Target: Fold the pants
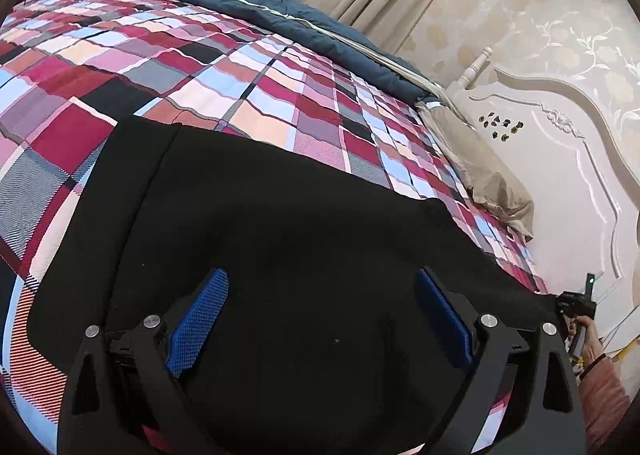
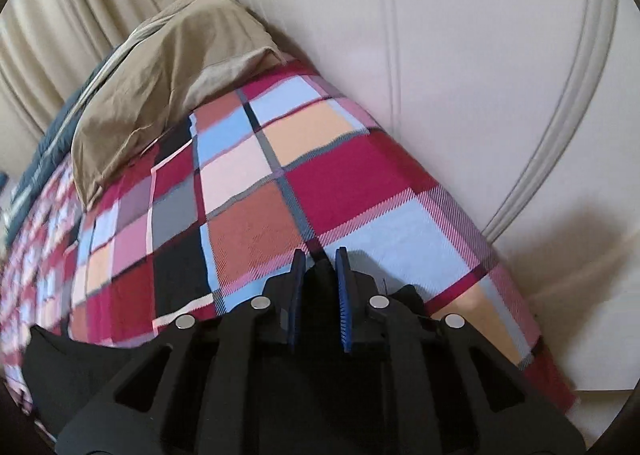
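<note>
- L gripper: fingers spread wide above black fabric pants on plaid red-pink-blue bedsheet.
- R gripper: fingers pinching a pants fold.

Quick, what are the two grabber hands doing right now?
Left gripper: open, above the black pants, holding nothing.
Right gripper: closed on a bit of the black pants.
</note>
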Motion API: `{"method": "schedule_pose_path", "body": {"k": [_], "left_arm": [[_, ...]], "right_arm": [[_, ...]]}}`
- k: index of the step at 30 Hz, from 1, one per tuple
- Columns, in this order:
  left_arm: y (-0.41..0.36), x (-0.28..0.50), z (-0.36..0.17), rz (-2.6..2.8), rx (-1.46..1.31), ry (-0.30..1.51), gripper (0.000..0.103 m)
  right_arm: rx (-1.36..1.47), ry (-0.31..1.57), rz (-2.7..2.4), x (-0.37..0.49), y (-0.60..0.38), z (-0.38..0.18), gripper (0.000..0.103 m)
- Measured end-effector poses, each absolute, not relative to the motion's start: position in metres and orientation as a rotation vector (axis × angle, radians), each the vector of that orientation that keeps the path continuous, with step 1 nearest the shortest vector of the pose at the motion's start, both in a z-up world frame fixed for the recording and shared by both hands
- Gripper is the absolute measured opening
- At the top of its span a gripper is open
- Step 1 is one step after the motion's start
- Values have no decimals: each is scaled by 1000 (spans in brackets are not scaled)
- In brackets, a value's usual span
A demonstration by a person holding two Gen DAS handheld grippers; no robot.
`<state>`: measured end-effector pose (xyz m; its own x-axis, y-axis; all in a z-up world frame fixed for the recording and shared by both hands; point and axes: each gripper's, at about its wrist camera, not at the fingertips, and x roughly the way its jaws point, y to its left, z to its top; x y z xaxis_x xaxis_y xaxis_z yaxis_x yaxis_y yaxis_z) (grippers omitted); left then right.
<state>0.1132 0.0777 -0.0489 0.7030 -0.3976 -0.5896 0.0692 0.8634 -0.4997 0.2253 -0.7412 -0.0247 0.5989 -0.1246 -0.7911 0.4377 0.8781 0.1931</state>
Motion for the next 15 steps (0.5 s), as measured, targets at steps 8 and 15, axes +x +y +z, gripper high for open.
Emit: {"method": "schedule_pose_path", "body": {"k": [8,15], "left_arm": [[75,114,-49,-272,-461,741,96],[70,115,-49,-266,-426,741,97]], "right_arm": [[450,704,-462,192,-763,0,12],[598,735,-467,195,-775,-32,32]]}}
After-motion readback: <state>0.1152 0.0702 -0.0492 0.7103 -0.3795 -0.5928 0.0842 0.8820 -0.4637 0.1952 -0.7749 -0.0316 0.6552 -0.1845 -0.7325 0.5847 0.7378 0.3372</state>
